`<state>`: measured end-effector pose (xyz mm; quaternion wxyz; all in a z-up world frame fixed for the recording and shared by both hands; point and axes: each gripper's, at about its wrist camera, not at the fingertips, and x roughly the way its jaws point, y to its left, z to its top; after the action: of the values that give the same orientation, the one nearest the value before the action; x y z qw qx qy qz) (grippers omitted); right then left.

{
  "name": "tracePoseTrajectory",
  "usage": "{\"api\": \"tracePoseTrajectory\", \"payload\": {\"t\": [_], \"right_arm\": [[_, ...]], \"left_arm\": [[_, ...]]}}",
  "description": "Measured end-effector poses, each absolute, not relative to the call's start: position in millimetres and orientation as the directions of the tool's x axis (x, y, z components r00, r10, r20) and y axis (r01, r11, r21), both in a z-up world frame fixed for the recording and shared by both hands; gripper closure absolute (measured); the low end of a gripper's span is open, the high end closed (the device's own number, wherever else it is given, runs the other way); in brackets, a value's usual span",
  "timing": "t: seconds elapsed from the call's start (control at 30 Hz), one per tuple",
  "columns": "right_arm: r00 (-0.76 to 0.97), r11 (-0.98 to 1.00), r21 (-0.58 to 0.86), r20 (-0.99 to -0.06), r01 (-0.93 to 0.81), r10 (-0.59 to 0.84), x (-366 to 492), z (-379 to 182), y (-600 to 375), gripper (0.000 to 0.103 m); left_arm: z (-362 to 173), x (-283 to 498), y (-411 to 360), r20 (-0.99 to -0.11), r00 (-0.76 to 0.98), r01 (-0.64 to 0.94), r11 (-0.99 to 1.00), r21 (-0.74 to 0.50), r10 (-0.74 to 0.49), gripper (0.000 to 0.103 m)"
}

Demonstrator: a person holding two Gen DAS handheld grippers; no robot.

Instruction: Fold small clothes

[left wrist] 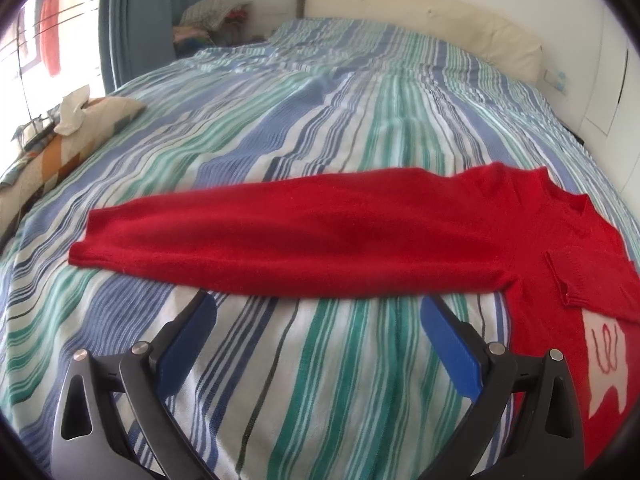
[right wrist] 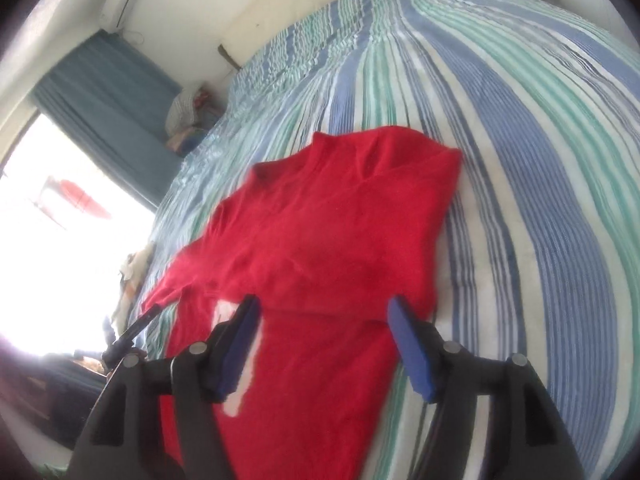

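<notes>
A red sweater (left wrist: 560, 236) lies flat on the striped bed (left wrist: 320, 120). One long sleeve (left wrist: 280, 240) stretches out to the left. The other sleeve's cuff (left wrist: 568, 284) is folded over the body, above a white patch (left wrist: 606, 364). My left gripper (left wrist: 319, 302) is open just in front of the stretched sleeve, nothing between its blue pads. In the right wrist view the sweater (right wrist: 340, 220) fills the middle. My right gripper (right wrist: 323, 304) hovers open over its body near the white patch (right wrist: 224, 312), holding nothing. This view is blurred.
A patchwork pillow (left wrist: 92, 128) with a white cloth on it lies at the bed's left edge. A cream headboard cushion (left wrist: 420, 20) lines the far wall. Blue curtains (left wrist: 132, 20) and a pile of clothes (left wrist: 212, 16) stand in the far left corner. Bare striped sheet surrounds the sweater.
</notes>
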<state>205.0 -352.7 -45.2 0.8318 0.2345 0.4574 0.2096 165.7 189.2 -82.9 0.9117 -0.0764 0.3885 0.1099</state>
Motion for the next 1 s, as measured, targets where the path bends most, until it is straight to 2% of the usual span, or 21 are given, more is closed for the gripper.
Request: {"api": "tracePoseTrajectory", "payload": {"t": [0.07, 0.13, 0.23, 0.3, 0.33, 0.43, 0.57, 0.67, 0.83, 1.0], "right_arm": [[0.461, 0.83, 0.546, -0.712, -0.112, 0.53, 201, -63, -345, 0.033], [0.501, 0.894, 0.44, -0.758, -0.08, 0.418, 186, -74, -345, 0.033], [0.656, 0.916, 0.388, -0.666, -0.103, 0.356, 150, -61, -347, 0.031], [0.752, 0.936, 0.347, -0.6, -0.062, 0.272, 127, -53, -353, 0.017], [0.785, 0.941, 0.338, -0.575, -0.029, 0.231, 120, -52, -357, 0.015], [0.815, 0.955, 0.293, -0.565, 0.052, 0.129, 105, -53, -370, 0.014], [0.792, 0.953, 0.276, -0.607, 0.127, 0.07, 108, -58, -387, 0.014], [0.798, 0.941, 0.287, -0.601, 0.178, 0.033, 110, -58, -400, 0.014], [0.772, 0.939, 0.271, -0.635, 0.212, 0.01, 112, -65, -403, 0.014], [0.767, 0.936, 0.282, -0.641, 0.21, 0.021, 114, -67, -402, 0.014]], "left_arm": [[-81, 162, 190, -0.717, 0.683, -0.258, 0.964, -0.059, 0.139, 0.001], [-79, 157, 193, -0.707, 0.697, -0.251, 0.964, -0.083, 0.12, 0.001], [-80, 152, 199, -0.708, 0.699, -0.259, 0.958, -0.124, 0.097, 0.001], [-82, 152, 201, -0.709, 0.699, -0.27, 0.952, -0.141, 0.093, 0.001], [-83, 153, 201, -0.709, 0.698, -0.276, 0.951, -0.141, 0.098, 0.001], [-84, 155, 199, -0.708, 0.697, -0.289, 0.949, -0.128, 0.117, 0.001], [-80, 150, 193, -0.682, 0.719, -0.28, 0.954, -0.107, 0.135, 0.001], [-78, 149, 190, -0.669, 0.732, -0.261, 0.96, -0.098, 0.131, 0.001], [-86, 156, 187, -0.72, 0.682, -0.262, 0.962, -0.074, 0.13, 0.001], [-72, 143, 202, -0.734, 0.679, -0.24, 0.948, -0.209, 0.01, 0.001]]}}
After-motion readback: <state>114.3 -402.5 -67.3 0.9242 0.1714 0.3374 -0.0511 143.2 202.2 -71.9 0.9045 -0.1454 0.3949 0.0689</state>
